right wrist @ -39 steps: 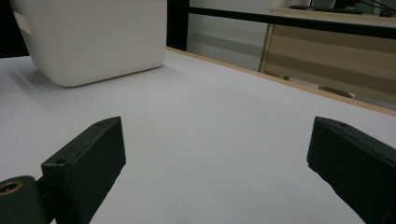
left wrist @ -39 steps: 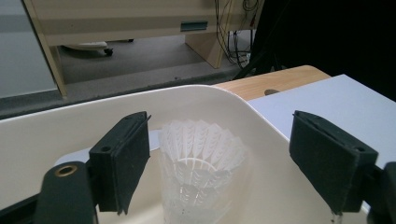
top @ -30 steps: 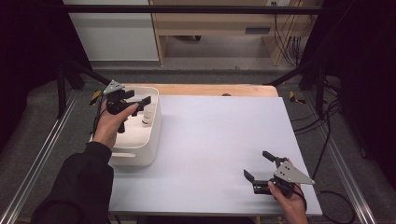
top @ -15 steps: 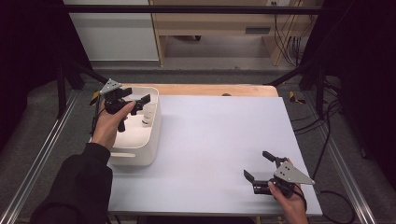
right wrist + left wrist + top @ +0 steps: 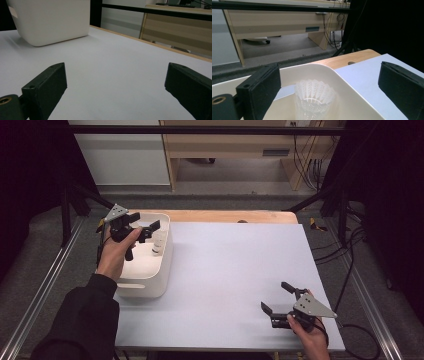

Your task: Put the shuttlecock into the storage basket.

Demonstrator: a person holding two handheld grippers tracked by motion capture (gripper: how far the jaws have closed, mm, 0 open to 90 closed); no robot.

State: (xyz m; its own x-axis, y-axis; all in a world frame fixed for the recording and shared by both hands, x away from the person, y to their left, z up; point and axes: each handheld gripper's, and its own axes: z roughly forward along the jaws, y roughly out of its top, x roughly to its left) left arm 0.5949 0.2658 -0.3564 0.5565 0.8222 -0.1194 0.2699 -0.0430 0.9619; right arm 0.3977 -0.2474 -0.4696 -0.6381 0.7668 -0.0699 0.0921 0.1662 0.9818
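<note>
- Inside the white bin (image 5: 150,270), at the table's 9 o'clock edge, a white shuttlecock (image 5: 159,242) stands feathers-up against the bin's right wall; in the left gripper view it sits at 6 o'clock (image 5: 314,98), low between the jaws.
- The left gripper (image 5: 145,227) hangs over the bin's far end, just above the shuttlecock. Its jaws have just been opening and now stand wide; the pads touch nothing.
- The right gripper (image 5: 277,299) rests at the table's 5 o'clock corner, well apart from the bin, its jaws spread wide and empty over the bare pale table top (image 5: 235,265).
- A wooden strip (image 5: 225,216) borders the table at 12 o'clock.
</note>
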